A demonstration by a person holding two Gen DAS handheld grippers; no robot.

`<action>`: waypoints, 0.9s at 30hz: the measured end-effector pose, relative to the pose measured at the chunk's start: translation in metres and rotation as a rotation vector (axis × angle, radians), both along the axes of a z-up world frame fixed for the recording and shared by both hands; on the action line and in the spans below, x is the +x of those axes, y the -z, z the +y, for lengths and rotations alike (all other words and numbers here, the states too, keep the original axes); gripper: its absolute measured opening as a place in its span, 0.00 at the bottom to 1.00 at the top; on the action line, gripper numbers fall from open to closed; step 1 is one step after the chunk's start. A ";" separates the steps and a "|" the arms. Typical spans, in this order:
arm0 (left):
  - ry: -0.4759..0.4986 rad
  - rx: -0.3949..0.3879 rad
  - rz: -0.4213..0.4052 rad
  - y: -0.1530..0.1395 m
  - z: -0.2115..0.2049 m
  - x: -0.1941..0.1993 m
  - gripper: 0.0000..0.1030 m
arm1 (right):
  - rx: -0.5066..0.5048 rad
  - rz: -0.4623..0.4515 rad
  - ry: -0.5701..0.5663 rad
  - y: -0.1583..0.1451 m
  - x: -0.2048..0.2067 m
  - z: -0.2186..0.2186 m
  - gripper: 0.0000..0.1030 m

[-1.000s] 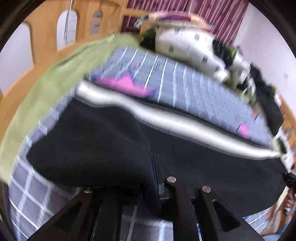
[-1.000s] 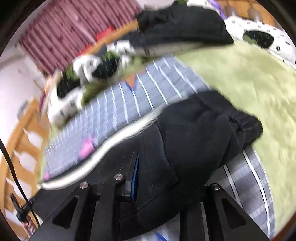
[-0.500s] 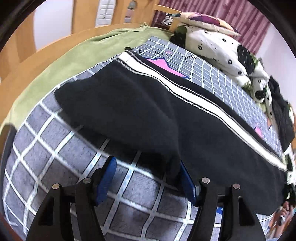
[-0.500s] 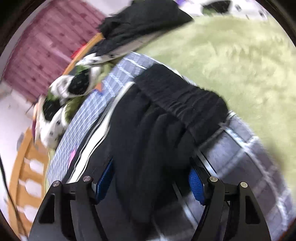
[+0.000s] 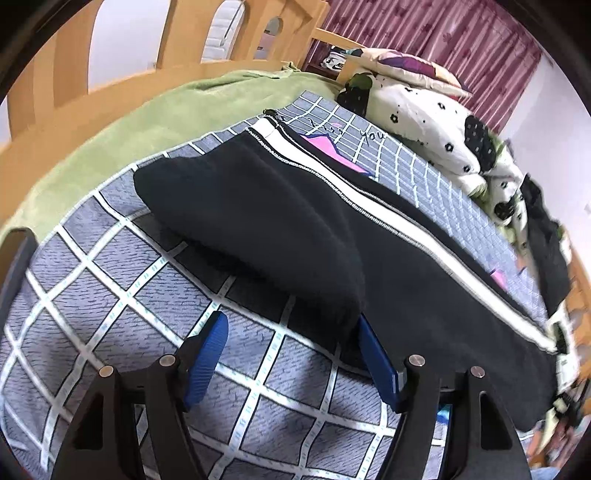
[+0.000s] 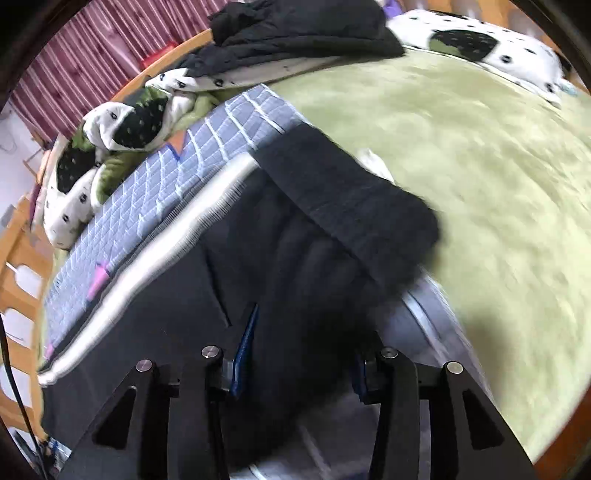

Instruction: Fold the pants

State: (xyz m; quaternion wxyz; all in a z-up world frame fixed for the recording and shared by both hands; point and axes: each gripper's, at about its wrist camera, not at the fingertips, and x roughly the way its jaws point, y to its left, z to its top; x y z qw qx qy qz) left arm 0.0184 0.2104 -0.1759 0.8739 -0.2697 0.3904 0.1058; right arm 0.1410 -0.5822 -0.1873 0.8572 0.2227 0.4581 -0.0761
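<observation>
Black pants (image 5: 280, 229) with a white side stripe (image 5: 369, 192) lie along the grey checked blanket (image 5: 110, 295) on the bed, one leg folded over the other. My left gripper (image 5: 291, 354) is open, its blue pads on either side of the folded leg's near edge, not gripping. In the right wrist view the pants' waistband (image 6: 351, 199) lies ahead, and my right gripper (image 6: 303, 354) is open with black fabric lying between its jaws.
A green bed cover (image 6: 461, 166) surrounds the blanket. Black-and-white spotted bedding (image 5: 436, 122) and a dark garment pile (image 6: 295, 29) sit along the far side. A wooden bed rail (image 5: 74, 74) runs behind, and maroon curtains (image 5: 461, 48) hang beyond.
Both grippers were shut on the pants a second ago and have since opened. The fabric has dropped onto the blanket, and the left gripper has drawn back a little.
</observation>
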 end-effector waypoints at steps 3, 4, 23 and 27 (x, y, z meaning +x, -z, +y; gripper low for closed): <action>-0.024 -0.079 -0.071 -0.002 0.013 -0.010 0.68 | -0.047 -0.023 0.032 -0.010 -0.042 -0.003 0.53; -0.032 -0.095 -0.083 -0.001 0.018 -0.011 0.69 | -0.043 -0.026 0.043 -0.014 -0.055 -0.004 0.53; -0.114 0.113 0.002 -0.020 0.064 0.048 0.53 | -0.059 -0.061 0.022 -0.055 -0.083 0.086 0.53; -0.197 0.180 0.042 -0.020 0.079 0.019 0.51 | -0.069 -0.061 -0.021 -0.060 -0.075 0.105 0.53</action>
